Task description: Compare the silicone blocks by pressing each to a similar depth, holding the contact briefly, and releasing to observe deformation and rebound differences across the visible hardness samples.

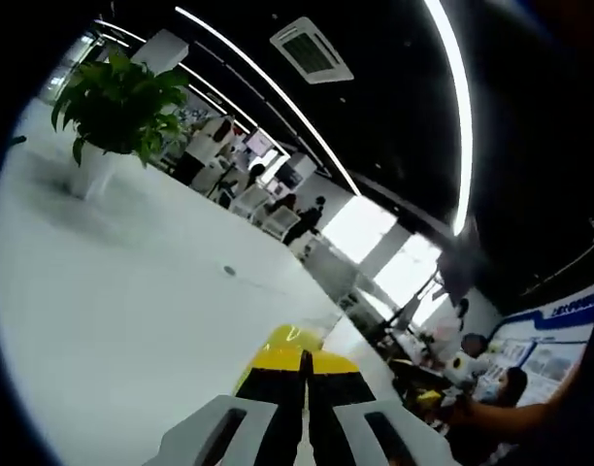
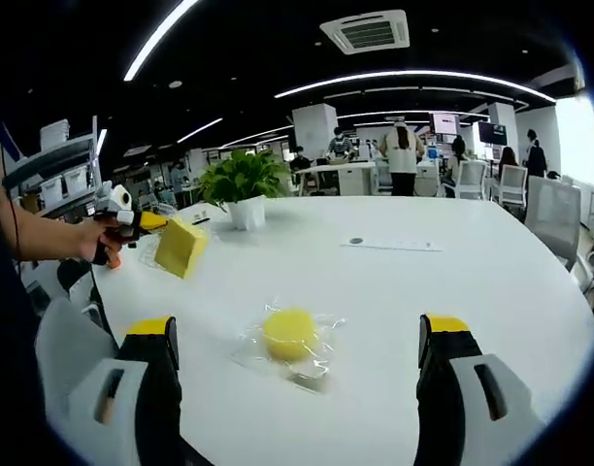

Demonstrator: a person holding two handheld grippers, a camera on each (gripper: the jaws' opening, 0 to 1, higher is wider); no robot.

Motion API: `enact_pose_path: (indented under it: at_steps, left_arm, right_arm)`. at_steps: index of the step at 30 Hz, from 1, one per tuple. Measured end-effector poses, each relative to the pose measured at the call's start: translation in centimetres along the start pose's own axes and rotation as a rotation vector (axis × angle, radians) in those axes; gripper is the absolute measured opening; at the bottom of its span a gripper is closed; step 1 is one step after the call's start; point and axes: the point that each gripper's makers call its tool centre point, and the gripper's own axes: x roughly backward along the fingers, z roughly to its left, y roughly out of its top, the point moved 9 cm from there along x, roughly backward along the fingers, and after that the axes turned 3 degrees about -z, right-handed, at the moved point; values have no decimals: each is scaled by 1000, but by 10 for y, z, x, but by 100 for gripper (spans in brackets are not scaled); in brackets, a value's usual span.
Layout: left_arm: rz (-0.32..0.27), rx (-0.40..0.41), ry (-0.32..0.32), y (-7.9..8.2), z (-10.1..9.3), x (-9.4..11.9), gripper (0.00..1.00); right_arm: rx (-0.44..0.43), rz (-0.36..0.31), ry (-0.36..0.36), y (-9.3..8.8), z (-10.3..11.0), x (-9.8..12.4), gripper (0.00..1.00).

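Two samples face us at the white table (image 2: 491, 282): our left gripper (image 2: 132, 222) pinches a yellow block (image 2: 181, 247) aloft at far left, while our right gripper (image 2: 297, 383) hangs spread wide before the bagged yellow round block (image 2: 288, 333). We judge the squeeze-and-hold under way; next comes release and watching the rebound.

One yellow silicone block (image 2: 181, 247), a flat square slab, hangs tilted in the air above the white table's left side, pinched at one corner. From the left gripper view the same slab (image 1: 295, 351) peeks out as a yellow edge just past the tips. The round yellow block (image 2: 289, 333) lies flat on the tabletop, resting on its crinkled clear wrapper (image 2: 287, 351), well apart from the slab.
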Motion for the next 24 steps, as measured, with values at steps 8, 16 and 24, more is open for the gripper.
enact_pose_path:
  at_steps: [8, 16, 24]
  left_arm:
    - [34, 58, 28, -11, 20, -3, 0]
    - [45, 102, 80, -25, 43, -2, 0]
    - [41, 126, 136, -28, 65, -1, 0]
  right_arm:
    - [22, 26, -5, -11, 1, -2, 96]
    - [3, 47, -6, -21, 1, 0, 96]
    - [17, 48, -2, -22, -1, 2, 96]
